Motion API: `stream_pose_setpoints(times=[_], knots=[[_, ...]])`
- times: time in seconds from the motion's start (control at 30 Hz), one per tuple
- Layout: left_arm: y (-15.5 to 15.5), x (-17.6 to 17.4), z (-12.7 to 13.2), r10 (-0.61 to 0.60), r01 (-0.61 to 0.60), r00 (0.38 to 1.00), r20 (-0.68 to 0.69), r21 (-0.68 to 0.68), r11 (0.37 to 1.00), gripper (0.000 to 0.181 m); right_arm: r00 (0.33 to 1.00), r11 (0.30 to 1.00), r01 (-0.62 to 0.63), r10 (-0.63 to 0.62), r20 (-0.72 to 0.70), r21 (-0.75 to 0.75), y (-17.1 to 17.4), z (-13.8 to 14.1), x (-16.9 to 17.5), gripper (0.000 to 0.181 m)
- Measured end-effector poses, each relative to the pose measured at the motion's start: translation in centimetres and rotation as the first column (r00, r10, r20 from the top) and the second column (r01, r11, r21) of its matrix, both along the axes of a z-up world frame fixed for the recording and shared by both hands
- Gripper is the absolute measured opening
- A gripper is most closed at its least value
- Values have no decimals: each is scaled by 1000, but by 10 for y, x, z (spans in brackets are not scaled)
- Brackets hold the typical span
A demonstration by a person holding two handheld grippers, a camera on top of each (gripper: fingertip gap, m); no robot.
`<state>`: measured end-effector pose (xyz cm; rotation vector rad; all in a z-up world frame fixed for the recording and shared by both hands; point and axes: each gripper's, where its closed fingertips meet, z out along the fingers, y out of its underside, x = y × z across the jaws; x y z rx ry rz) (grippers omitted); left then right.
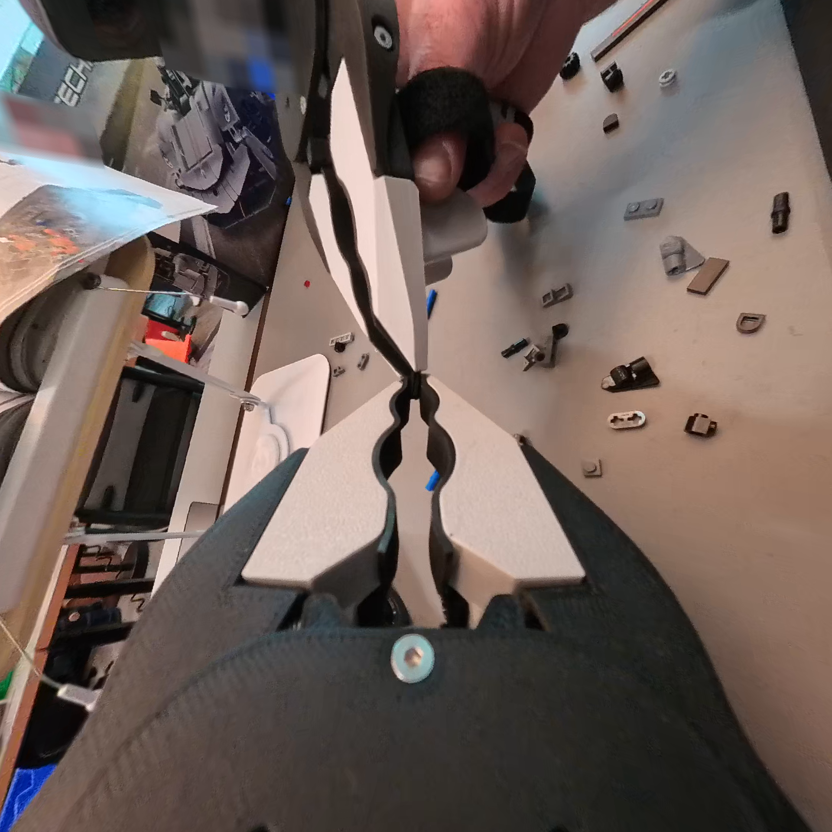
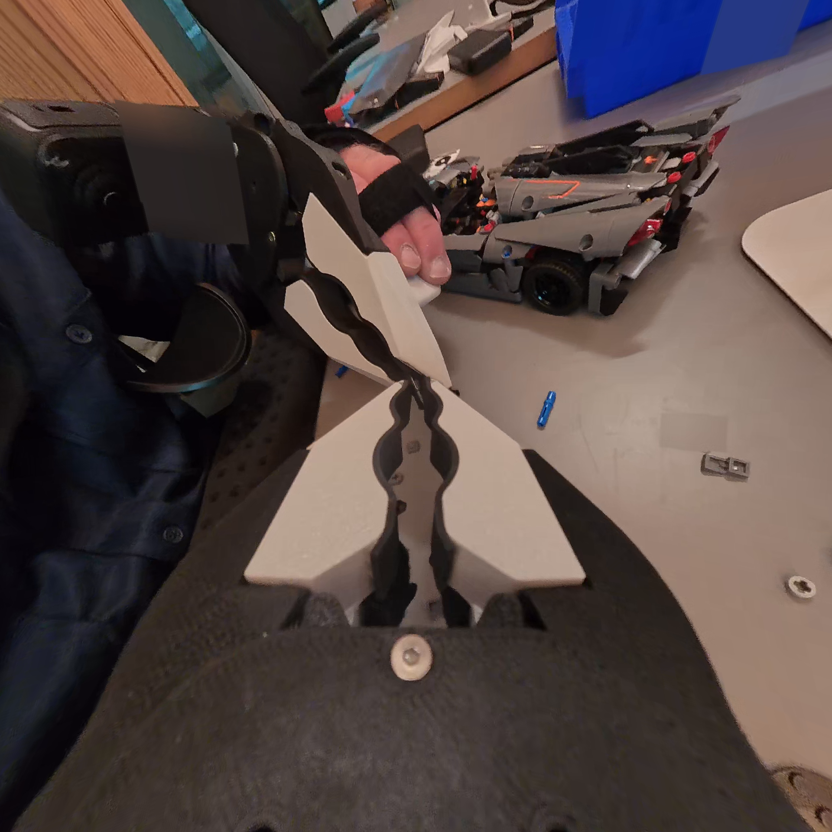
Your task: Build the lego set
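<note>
My two grippers meet tip to tip above the grey table (image 1: 675, 517). A small thin black piece (image 1: 415, 383) sits right at the meeting point. In the left wrist view my left gripper (image 1: 413, 391) is shut with this piece between its fingertips, and the right gripper comes in from above, held by a hand. In the right wrist view my right gripper (image 2: 416, 396) is shut on the same black piece (image 2: 417, 392), and the left gripper reaches in from the upper left. A grey, partly built lego car (image 2: 576, 216) stands farther back on the table.
Several loose black and grey parts (image 1: 630, 373) lie scattered at the right of the table. A blue pin (image 2: 546, 409) and a grey clip piece (image 2: 725, 466) lie near the right gripper. There is also a white board (image 2: 797, 252), a blue bin (image 2: 653, 49) and an instruction booklet (image 1: 67, 225). My two grippers' fingertips are within a few centimetres of each other. From the left gripper's tips to the blue pin (image 2: 546, 409) is close to 9 cm.
</note>
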<state>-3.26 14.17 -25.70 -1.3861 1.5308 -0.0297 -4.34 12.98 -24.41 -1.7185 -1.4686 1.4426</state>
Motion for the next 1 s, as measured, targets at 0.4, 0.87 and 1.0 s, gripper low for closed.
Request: stream_pose_setpoints(times=[0.4,0.87,1.0], knots=[[2,-4,25,-4,4,989,146,-2,1000,0,995,997,17,-10,-102,72,2,22,6,13],[-3,-3,24,-50,49,992,116,8,999,0,996,992,16,-5,-84,122,-2,20,-1,2],[-3,-4,24,-49,48,992,115,12,999,0,996,992,18,-7,-88,126,-3,22,-1,2]])
